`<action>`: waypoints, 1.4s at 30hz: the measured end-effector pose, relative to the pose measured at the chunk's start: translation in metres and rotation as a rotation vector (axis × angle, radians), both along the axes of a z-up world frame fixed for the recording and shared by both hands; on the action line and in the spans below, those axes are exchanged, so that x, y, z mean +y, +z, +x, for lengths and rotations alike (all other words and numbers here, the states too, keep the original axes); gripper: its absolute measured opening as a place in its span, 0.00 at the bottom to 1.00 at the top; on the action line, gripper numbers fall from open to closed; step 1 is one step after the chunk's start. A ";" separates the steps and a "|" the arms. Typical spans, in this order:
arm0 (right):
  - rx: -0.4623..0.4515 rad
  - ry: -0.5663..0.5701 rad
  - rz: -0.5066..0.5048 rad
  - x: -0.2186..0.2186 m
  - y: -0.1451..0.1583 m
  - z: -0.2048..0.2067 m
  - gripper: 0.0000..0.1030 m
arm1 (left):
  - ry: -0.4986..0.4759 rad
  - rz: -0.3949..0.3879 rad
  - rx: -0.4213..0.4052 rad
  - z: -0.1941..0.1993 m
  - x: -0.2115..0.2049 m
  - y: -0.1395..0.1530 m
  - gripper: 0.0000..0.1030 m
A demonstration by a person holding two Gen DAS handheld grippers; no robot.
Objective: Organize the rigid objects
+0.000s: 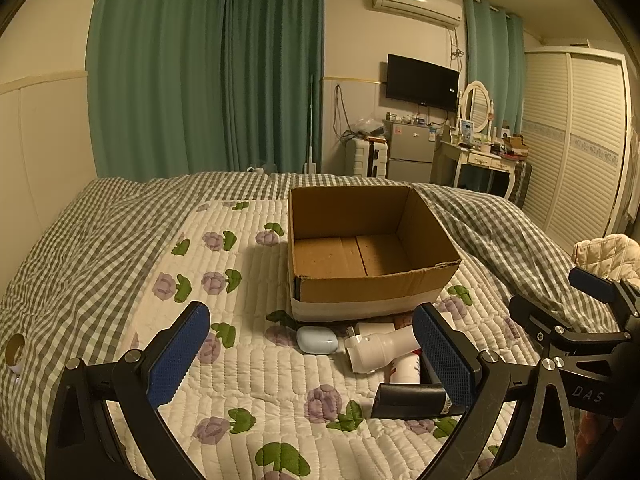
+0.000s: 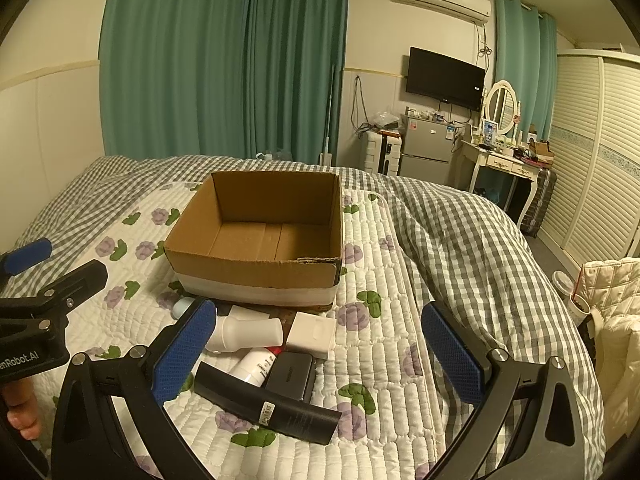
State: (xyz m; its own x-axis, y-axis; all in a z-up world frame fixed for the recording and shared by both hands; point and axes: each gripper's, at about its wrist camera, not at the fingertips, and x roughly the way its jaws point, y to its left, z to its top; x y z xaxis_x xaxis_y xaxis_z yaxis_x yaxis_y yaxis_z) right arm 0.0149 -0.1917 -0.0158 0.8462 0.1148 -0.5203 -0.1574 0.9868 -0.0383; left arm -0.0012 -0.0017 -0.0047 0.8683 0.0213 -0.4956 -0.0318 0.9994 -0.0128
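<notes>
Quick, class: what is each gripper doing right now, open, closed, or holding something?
Left gripper: open, holding nothing.
Right gripper: open, holding nothing.

The right finger (image 1: 442, 356) is hiding part of the black tube (image 1: 408, 400) and red-white bottle (image 1: 406, 368). The dresser items (image 2: 516, 148) are too small to tell.

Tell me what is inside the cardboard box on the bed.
Nothing shows inside the cardboard box: only its bare brown floor and folded bottom flaps. The near wall hides a strip of floor just behind it, so something small and flat there cannot be ruled out.
</notes>
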 end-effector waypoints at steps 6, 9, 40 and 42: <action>0.000 0.000 0.000 0.000 0.000 0.000 1.00 | 0.002 0.001 -0.001 0.000 -0.001 0.000 1.00; 0.003 0.001 0.000 0.000 0.000 0.000 1.00 | 0.001 -0.001 0.000 0.000 -0.001 0.000 1.00; 0.386 0.223 -0.355 0.046 -0.114 0.023 0.84 | 0.016 -0.045 0.329 0.020 0.027 -0.078 1.00; 0.394 0.233 -0.388 0.050 -0.125 0.025 0.82 | 0.012 -0.047 0.342 0.021 0.027 -0.082 1.00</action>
State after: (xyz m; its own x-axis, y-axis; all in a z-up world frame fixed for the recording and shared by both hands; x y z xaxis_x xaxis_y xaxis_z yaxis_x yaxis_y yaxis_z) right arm 0.0394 -0.1419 -0.1409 0.5566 0.0130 -0.8307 -0.4436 0.8500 -0.2840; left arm 0.0197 0.0253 -0.0866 0.6513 0.0009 -0.7588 -0.0540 0.9975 -0.0451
